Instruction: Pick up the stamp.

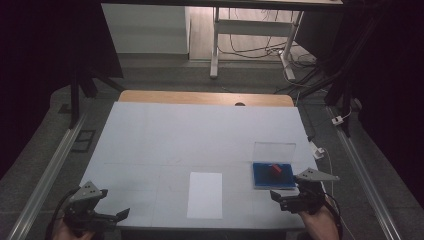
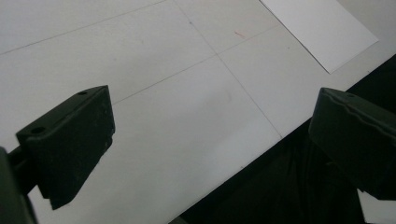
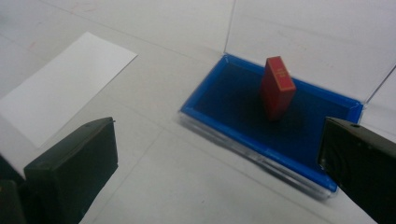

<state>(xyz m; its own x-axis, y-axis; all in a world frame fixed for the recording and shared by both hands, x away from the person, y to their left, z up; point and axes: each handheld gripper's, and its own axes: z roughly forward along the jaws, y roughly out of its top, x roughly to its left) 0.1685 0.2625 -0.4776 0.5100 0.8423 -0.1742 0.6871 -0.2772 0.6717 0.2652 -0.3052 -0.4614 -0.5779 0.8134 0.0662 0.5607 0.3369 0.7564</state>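
white paper sheet (image 1: pixel 205 194) lies left of blue tray (image 1: pixel 260 183); red block (image 3: pixel 277 87) stands inside; right hand-held gripper (image 1: pixel 290 197) wide open, empty.

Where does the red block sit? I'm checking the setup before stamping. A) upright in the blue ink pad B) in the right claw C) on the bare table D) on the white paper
A: the red block stands on the blue ink pad, untouched by either claw.
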